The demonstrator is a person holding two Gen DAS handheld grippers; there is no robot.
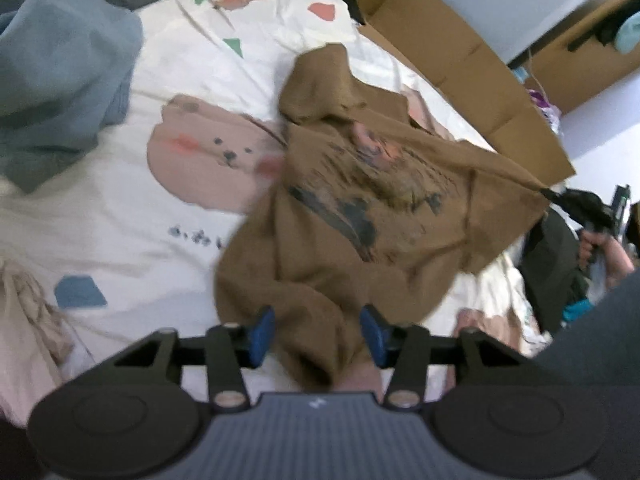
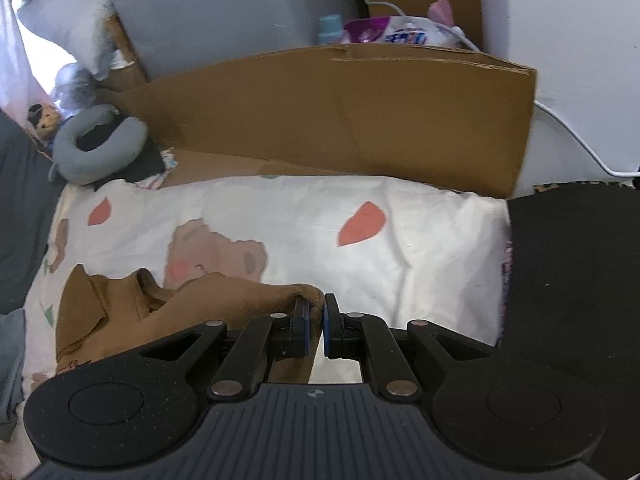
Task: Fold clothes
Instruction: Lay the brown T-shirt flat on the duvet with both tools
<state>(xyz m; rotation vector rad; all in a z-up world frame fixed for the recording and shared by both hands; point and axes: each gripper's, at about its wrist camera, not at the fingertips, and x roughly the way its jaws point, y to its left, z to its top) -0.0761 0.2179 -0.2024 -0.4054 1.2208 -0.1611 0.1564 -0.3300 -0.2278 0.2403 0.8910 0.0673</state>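
Brown shirt [image 1: 360,208] spread on the bed sheet [image 1: 192,80] near its cardboard-side edge. One corner pinched by right gripper [image 2: 316,312]; left gripper [image 1: 318,330] released, fingers straddling the shirt's near end.

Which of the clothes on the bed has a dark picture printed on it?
The brown shirt, spread between the two tools, with a dark graphic across its middle. The blue-grey garment heaped at the bed's far left is plain, with no print visible.
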